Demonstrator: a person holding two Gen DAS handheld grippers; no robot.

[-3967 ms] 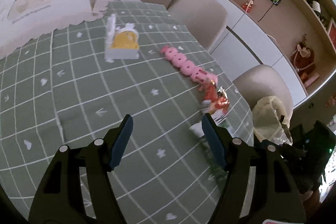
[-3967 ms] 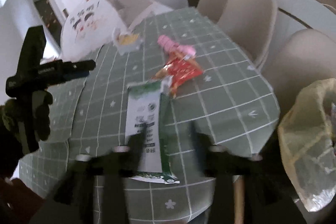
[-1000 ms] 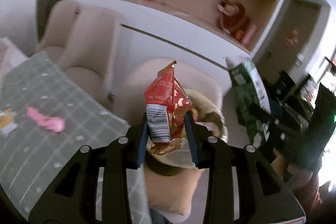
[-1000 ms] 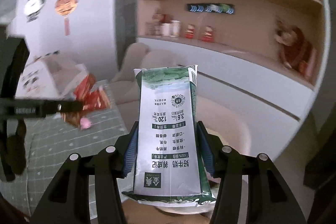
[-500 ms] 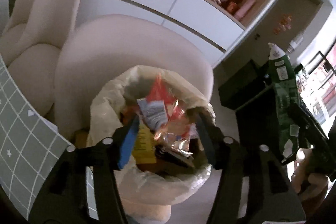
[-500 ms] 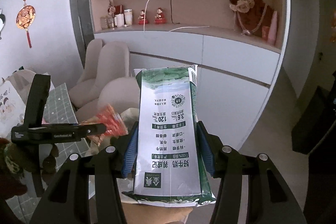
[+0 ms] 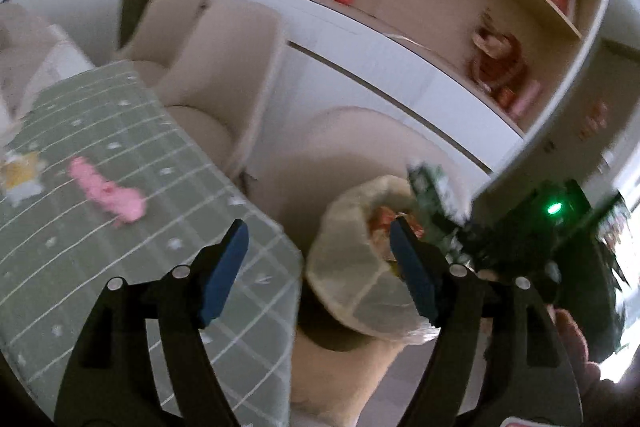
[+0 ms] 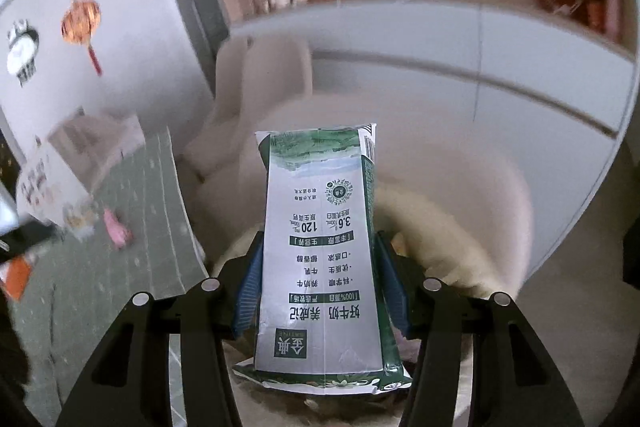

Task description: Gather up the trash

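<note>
My left gripper (image 7: pixel 316 231) hangs between the table edge and the trash bag, its jaws opening with nothing between them. The yellowish trash bag (image 7: pixel 352 267) sits open on a beige chair, and a red snack wrapper (image 7: pixel 384 217) lies inside it. My right gripper (image 8: pixel 320 243) is shut on a green-and-white milk carton (image 8: pixel 320 187), held upright just above the bag (image 8: pixel 432 227). From the left wrist view the carton (image 7: pixel 430 195) shows at the bag's far rim. A pink wrapper (image 7: pixel 108 193) and a yellow-white packet (image 7: pixel 16 175) lie on the table.
The green checked tablecloth (image 7: pixel 120 267) ends just left of the bag. Two more beige chairs (image 7: pixel 208 75) stand along the table's far side. Behind them runs a white cabinet (image 7: pixel 400 75) with shelves of ornaments.
The left gripper let the red snack wrapper drop into the bag, opened wider and swung back toward the table. The right gripper came down over the bag with the carton.
</note>
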